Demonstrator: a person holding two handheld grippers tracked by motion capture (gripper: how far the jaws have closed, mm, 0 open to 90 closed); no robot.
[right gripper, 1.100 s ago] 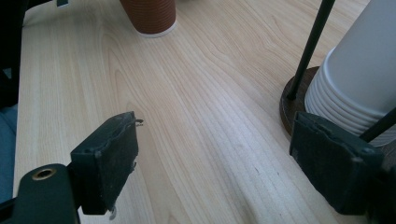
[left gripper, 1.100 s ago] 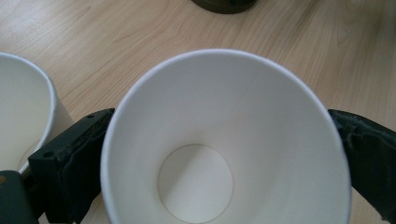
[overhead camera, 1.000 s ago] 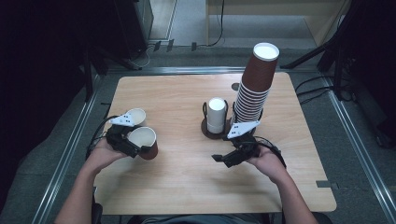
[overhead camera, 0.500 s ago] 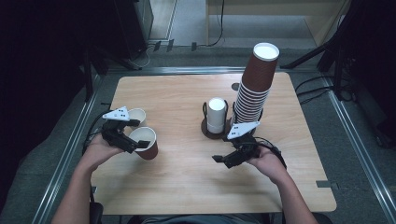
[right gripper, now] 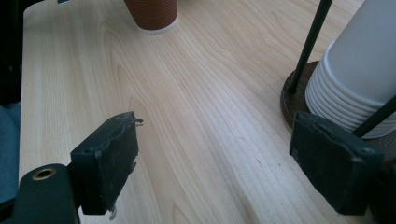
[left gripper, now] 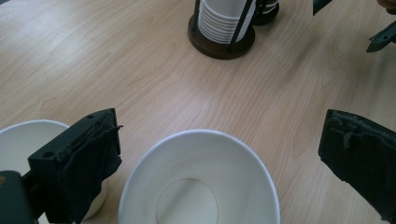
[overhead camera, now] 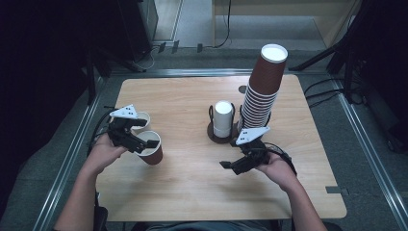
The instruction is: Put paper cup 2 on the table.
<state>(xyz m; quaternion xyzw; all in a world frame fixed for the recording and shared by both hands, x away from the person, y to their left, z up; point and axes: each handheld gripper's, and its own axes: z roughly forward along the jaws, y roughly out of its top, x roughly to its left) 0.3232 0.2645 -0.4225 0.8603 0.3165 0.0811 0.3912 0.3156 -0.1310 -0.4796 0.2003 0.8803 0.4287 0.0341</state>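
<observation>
- Jaws of your left gripper [overhead camera: 139,139] stand spread wide around the brown paper cup with a white inside [overhead camera: 150,147], which sits upright near the left edge of the light wooden table [overhead camera: 192,192]; in the left gripper view the black pads [left gripper: 91,158] flank the cup's rim [left gripper: 198,140] without touching it.
- Just behind that cup, a second paper cup with a white inside [overhead camera: 141,119] stands close by; the left gripper view shows it at the far left [left gripper: 18,135], partly behind one pad.
- Your right gripper [overhead camera: 235,166] hovers over bare wood near the table's middle, jaws spread and holding nothing; its pads [right gripper: 109,158] frame empty tabletop in the right gripper view.
- Short stack of white upturned cups [overhead camera: 223,118] sits in a dark round wire holder [overhead camera: 214,134] at centre, just beyond your right gripper.
- Tall leaning stack of brown cups [overhead camera: 262,86] rises just beside that holder, to its right.
- Both your hands [overhead camera: 103,154] grip the tools from the table's near edge.
</observation>
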